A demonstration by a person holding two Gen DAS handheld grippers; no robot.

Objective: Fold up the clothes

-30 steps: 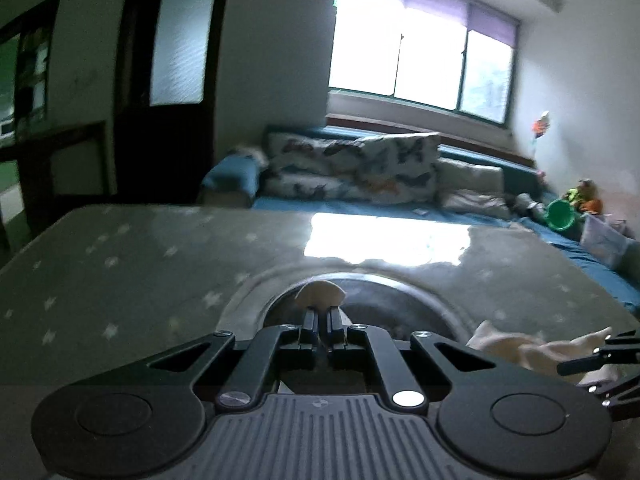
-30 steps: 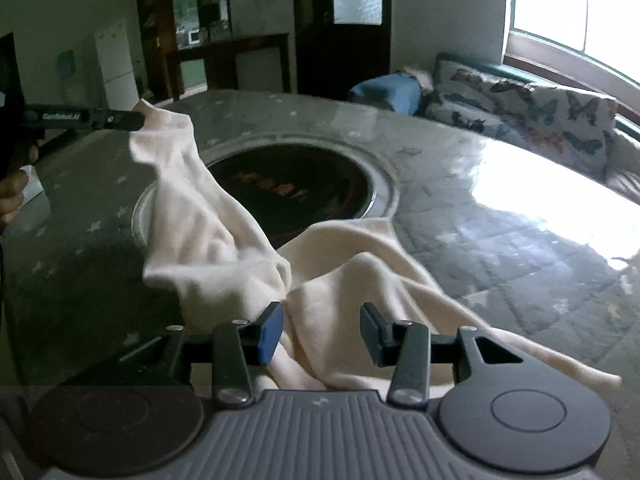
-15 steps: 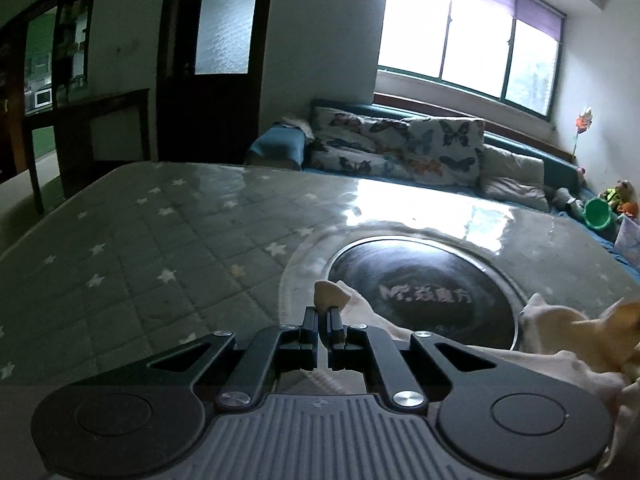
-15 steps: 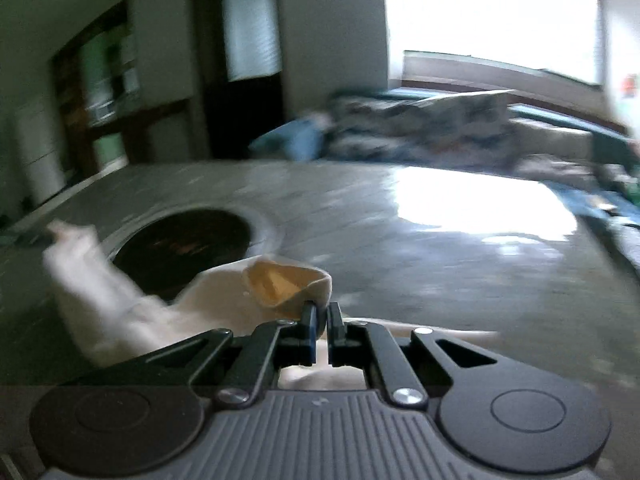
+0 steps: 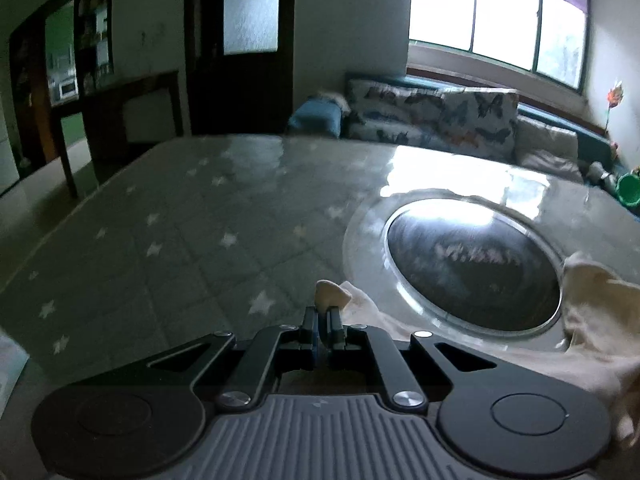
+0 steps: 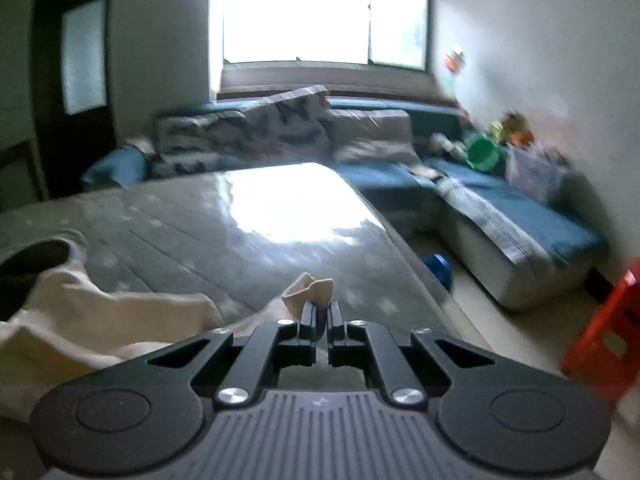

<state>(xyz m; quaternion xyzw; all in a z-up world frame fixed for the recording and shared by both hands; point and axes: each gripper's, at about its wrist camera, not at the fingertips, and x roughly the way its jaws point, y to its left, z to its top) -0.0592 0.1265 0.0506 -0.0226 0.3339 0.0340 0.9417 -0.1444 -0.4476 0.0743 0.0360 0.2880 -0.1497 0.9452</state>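
My own housing hides where the cream garment (image 5: 592, 320) runs under my left jaws, and the right edge of that view cuts the cloth off. In my right view the garment (image 6: 100, 320) leaves the frame at the left. The lettering on the dark round inset (image 5: 476, 264) in the counter (image 5: 200, 220) is smeared and unreadable. The toys (image 6: 512, 128) by the sofa (image 6: 500, 208) are blurred.
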